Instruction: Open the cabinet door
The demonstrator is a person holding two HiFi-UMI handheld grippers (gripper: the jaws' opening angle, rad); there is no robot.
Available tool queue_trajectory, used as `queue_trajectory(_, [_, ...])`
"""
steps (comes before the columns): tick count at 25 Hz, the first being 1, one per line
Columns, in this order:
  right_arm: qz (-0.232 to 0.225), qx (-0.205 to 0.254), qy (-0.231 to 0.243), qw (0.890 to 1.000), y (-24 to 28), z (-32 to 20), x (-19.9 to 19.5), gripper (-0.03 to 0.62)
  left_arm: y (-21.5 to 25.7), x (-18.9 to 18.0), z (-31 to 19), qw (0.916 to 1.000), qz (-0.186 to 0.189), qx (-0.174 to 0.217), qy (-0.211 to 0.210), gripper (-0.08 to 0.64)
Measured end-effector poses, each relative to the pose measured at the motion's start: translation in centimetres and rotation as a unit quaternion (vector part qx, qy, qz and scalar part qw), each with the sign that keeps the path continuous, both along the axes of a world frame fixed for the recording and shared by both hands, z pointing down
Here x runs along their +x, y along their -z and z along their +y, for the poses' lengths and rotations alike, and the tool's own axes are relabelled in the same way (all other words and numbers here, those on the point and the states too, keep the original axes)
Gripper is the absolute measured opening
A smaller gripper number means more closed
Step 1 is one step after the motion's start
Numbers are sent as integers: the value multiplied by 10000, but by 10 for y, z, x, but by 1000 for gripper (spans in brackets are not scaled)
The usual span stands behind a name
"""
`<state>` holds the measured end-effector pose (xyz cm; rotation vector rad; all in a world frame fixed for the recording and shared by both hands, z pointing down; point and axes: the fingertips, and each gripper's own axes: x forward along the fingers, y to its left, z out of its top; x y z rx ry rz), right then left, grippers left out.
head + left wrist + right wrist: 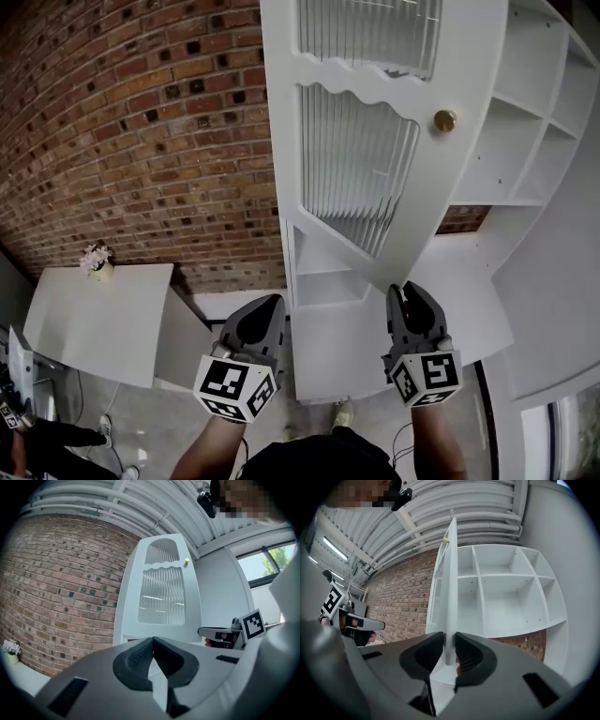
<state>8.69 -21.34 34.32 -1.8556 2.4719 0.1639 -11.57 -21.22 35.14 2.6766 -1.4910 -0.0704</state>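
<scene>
Because its jaws pinch the lower edge, the right gripper [449, 644], bottom centre, can swing the white ribbed-glass cabinet door [451, 573], already ajar up the middle, off the white open shelving [506, 597] at right; the left gripper [153, 645] idles, clenched empty.

The cabinet door [375, 141] stands swung out from the cabinet [530, 141], whose open shelves lie to the door's right and behind it. The knob [444, 120] sits on the door near its free edge. The brick wall [141, 122] runs to the left of the door and behind it. Well to the door's left, before that wall, stands a tabletop [84, 328] with a flowerpot [97, 262] on its far corner. The door's free edge, low down, sits between the fingers [471, 656] of the right gripper [410, 292]; the left gripper [270, 305] is near the door's lower left, apart from it
</scene>
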Motion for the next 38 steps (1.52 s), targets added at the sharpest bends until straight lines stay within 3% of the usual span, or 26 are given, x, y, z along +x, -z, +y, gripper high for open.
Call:
queue_trajectory(17, [-23, -35, 926, 9957, 5, 45, -69, 57, -1, -13, 29, 10000, -10, 14, 46, 6])
queue_trajectory(38, [136, 51, 2222, 9749, 6, 68, -163, 84, -2, -50, 39, 9993, -43, 78, 375, 6])
